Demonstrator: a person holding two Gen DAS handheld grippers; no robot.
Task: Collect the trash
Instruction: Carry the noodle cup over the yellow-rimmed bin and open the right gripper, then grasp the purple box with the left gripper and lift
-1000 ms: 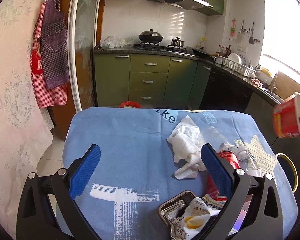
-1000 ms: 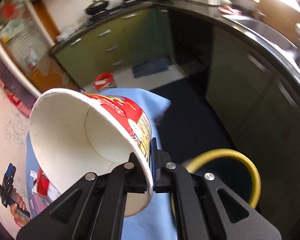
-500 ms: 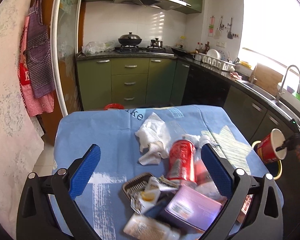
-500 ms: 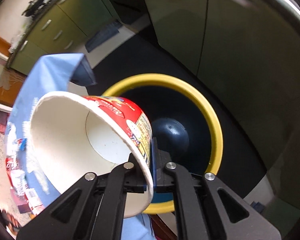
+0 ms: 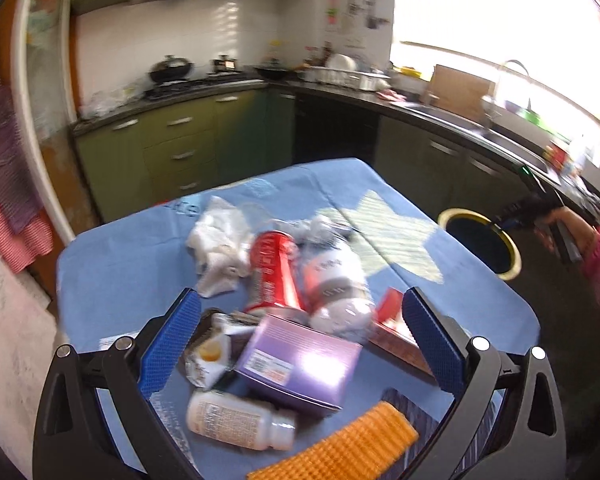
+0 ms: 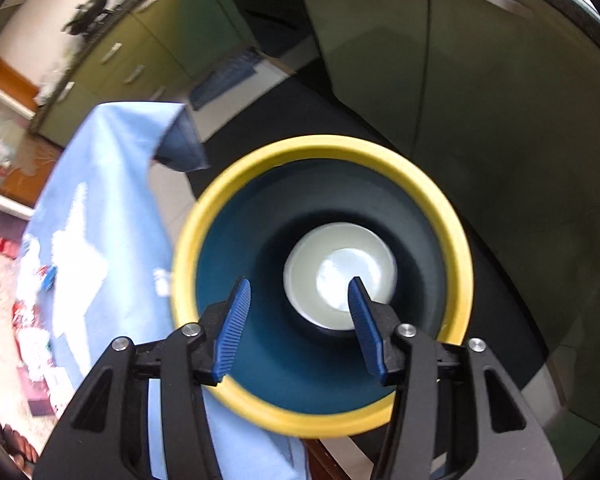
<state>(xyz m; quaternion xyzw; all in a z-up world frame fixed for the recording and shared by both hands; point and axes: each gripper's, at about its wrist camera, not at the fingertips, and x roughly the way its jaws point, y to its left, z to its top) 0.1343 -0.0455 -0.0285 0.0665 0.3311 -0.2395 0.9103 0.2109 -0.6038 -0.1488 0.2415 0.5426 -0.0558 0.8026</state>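
Note:
My right gripper [image 6: 299, 283] hangs over the yellow-rimmed bin [image 6: 324, 148]. Its jaws are opening, with nothing between them. The noodle cup [image 6: 340, 276] lies down inside the bin with its white inside facing up. My left gripper [image 5: 302, 298] stands open over a pile of trash on the blue-clothed table [image 5: 140, 272]: a red can [image 5: 272, 268], a clear plastic bottle [image 5: 336, 280], a purple box [image 5: 300, 364], a small white bottle [image 5: 236, 420] and crumpled tissue [image 5: 220, 248]. The left wrist view also shows the bin [image 5: 478, 216] past the table's right edge.
An orange ribbed item [image 5: 352, 444] lies near the front edge. A snack wrapper in a small tin [image 5: 204, 356] sits by the left finger. Green cabinets [image 5: 180, 152] and a dark counter with a sink [image 5: 460, 120] ring the table. A person's hand [image 5: 568, 224] holds the right gripper.
The right gripper sank over the bin and let go of the noodle cup, which now lies inside. The left gripper moved over the pile and rolled; more trash shows between its fingers.

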